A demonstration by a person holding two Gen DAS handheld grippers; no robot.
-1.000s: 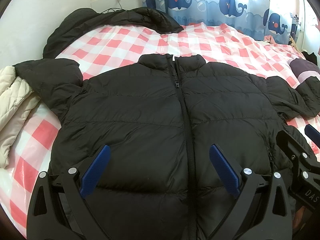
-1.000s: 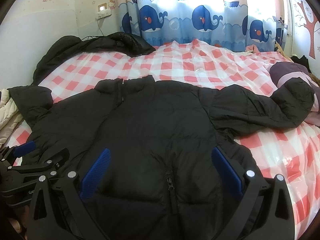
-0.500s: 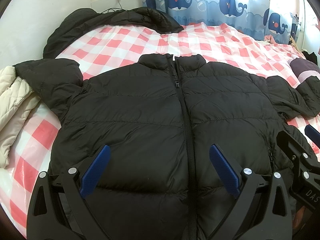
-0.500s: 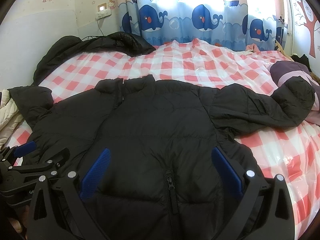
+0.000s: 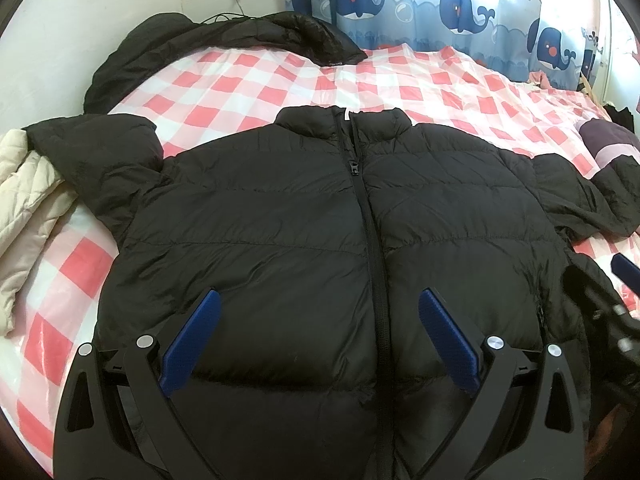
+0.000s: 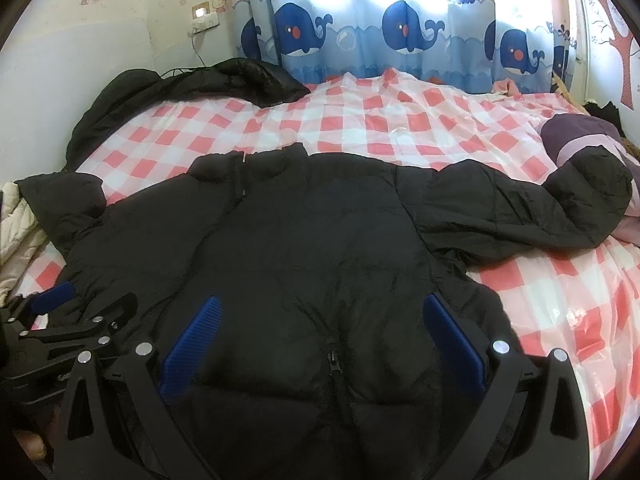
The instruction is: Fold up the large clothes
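Cream quilted garment (image 5: 28,208) lies bunched at the bed's left edge, partly under the black puffer jacket's (image 5: 280,220) left sleeve. Jacket is flat, zipped, front up on the red-checked bedsheet (image 5: 248,80), sleeves spread, likely staged for folding. Left gripper (image 5: 316,336) hovers over the hem, jaws apart, nothing held. Right gripper (image 6: 324,340) likewise wide and empty. Purple garment (image 6: 576,136) sits under the right cuff.
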